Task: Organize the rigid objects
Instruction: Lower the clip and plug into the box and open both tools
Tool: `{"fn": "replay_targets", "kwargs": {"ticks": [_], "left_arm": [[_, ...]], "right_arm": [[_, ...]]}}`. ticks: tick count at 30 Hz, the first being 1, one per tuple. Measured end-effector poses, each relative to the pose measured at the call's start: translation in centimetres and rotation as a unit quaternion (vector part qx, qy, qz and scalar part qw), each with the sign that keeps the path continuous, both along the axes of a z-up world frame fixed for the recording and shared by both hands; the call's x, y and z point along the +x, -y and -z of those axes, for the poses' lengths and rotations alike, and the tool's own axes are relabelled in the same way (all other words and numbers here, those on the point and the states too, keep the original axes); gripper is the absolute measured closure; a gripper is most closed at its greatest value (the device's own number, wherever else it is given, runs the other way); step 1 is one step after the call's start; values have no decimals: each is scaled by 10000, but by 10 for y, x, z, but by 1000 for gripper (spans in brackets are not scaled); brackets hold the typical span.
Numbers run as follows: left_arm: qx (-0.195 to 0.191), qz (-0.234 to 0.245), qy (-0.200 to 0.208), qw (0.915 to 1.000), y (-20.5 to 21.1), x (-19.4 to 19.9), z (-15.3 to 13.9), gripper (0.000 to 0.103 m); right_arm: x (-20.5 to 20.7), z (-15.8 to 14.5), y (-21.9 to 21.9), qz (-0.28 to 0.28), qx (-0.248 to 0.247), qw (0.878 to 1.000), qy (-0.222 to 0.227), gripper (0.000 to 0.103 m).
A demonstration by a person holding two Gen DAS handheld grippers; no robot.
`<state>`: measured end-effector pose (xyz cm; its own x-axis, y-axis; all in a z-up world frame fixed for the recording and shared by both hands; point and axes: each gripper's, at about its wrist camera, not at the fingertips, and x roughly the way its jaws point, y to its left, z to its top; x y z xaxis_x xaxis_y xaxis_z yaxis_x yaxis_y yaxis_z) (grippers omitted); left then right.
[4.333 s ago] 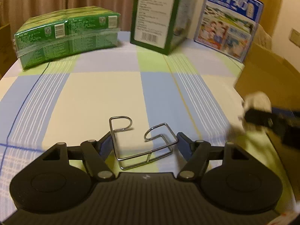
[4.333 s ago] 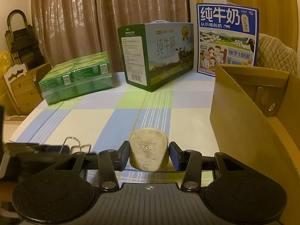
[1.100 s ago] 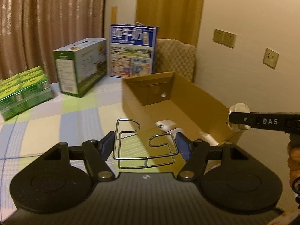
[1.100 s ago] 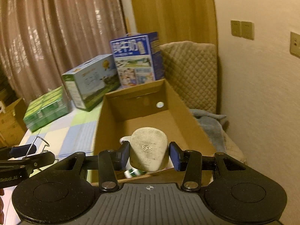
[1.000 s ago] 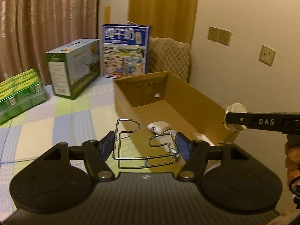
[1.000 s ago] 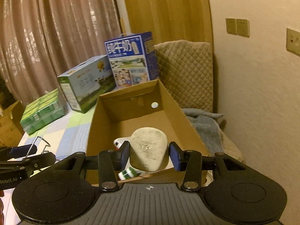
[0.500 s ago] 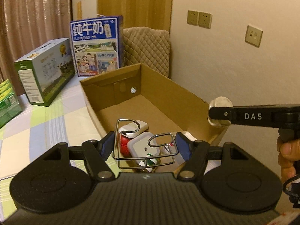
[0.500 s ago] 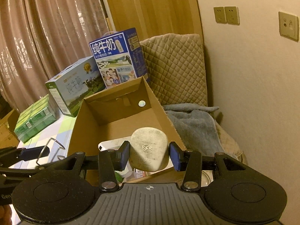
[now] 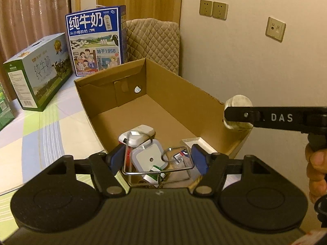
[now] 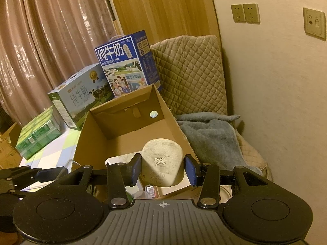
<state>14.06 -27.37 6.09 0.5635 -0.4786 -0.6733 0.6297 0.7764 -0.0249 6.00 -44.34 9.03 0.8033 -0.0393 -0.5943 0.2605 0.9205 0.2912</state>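
Observation:
My left gripper (image 9: 158,159) hangs over the near end of the open cardboard box (image 9: 184,85). Its jaws are opening, and the bent wire holder (image 9: 159,172) still spans between them, touching both pads. Below it in the box lie a white square adapter (image 9: 150,158) and other small items. My right gripper (image 10: 162,170) is shut on a beige rounded plug (image 10: 161,155) above the box's near right corner (image 10: 190,147). In the left wrist view the right gripper (image 9: 237,114) reaches in from the right at the box's rim, a hand (image 9: 315,169) behind it.
Past the box stand a blue milk carton case (image 9: 96,40) and a green-and-white case (image 9: 36,71). Green packs (image 10: 36,136) sit further left on the checked cloth. A quilted chair (image 10: 190,71) with a grey towel (image 10: 208,134) stands right of the box, by the wall.
Both grippers have swung from the table to above the cardboard box, carrying the wire holder and the plug. The box contents have come into view under the left gripper.

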Motion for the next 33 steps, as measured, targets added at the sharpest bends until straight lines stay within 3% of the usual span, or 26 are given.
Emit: {"fn": "replay_targets", "kwargs": {"ticks": [15,33], "left_arm": [[-188,-799,86,9966,-54,-2,-18,31],[-265,-1037,-4,9943,-72,-10,-16,31]], "right_arm": [[0,-4,-10,-115,18,9999,8,61],[11,0,-28,-426,19,9990,-140,61]]}}
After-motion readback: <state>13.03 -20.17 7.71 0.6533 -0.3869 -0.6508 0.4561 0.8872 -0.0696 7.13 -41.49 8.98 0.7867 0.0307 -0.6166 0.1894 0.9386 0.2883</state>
